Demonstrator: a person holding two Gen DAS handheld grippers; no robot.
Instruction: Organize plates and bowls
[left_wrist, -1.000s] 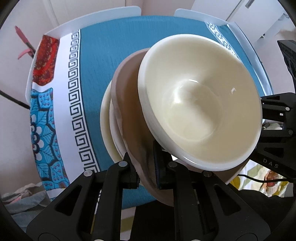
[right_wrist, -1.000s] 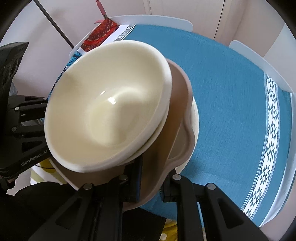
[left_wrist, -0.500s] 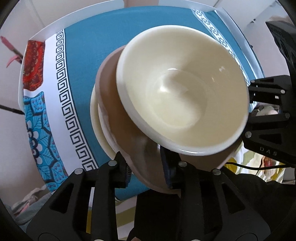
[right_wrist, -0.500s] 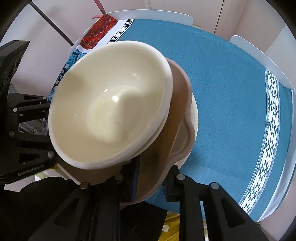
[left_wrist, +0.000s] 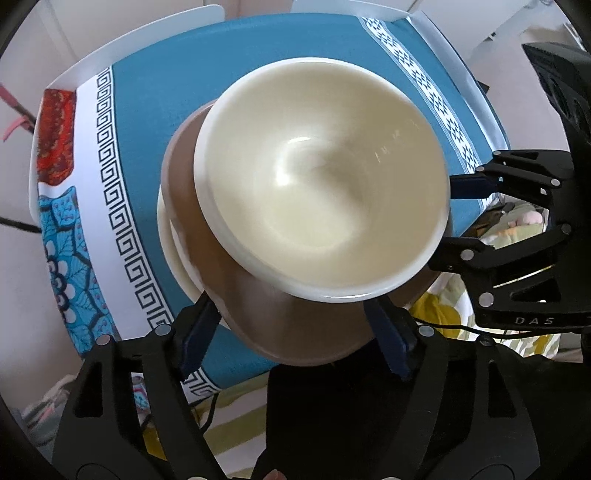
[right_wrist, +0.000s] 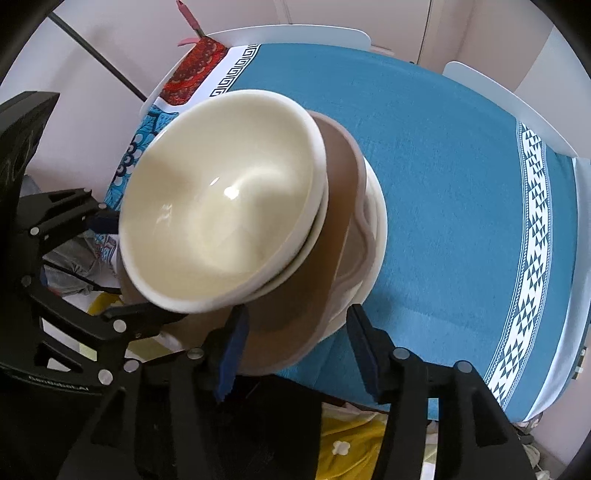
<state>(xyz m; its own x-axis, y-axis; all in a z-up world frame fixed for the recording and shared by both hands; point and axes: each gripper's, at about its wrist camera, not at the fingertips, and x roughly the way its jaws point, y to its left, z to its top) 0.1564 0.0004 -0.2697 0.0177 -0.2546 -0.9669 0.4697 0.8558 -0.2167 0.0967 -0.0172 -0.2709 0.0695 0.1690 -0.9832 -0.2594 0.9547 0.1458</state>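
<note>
A stack of dishes stands at the near edge of the table: cream bowls (left_wrist: 321, 184) on top, a brown plate (left_wrist: 280, 321) under them, cream plates (left_wrist: 166, 229) at the bottom. The stack also shows in the right wrist view, with the bowls (right_wrist: 221, 221) above the brown plate (right_wrist: 295, 325). My left gripper (left_wrist: 295, 332) is open, its fingers spread either side of the brown plate's near rim. My right gripper (right_wrist: 295, 343) is open too, fingers apart around the rim on the other side. Each gripper shows in the other's view, the right one (left_wrist: 480, 214) and the left one (right_wrist: 110, 266).
The table carries a teal cloth (right_wrist: 443, 184) with white patterned borders (left_wrist: 122, 221). White chair backs (right_wrist: 288, 33) stand at the far side. Yellow-green fabric (left_wrist: 517, 236) lies below the table's near edge.
Both grippers were shut on the brown plate's rim. Both have opened and now stand apart around it. The stack has come down and sits level.
</note>
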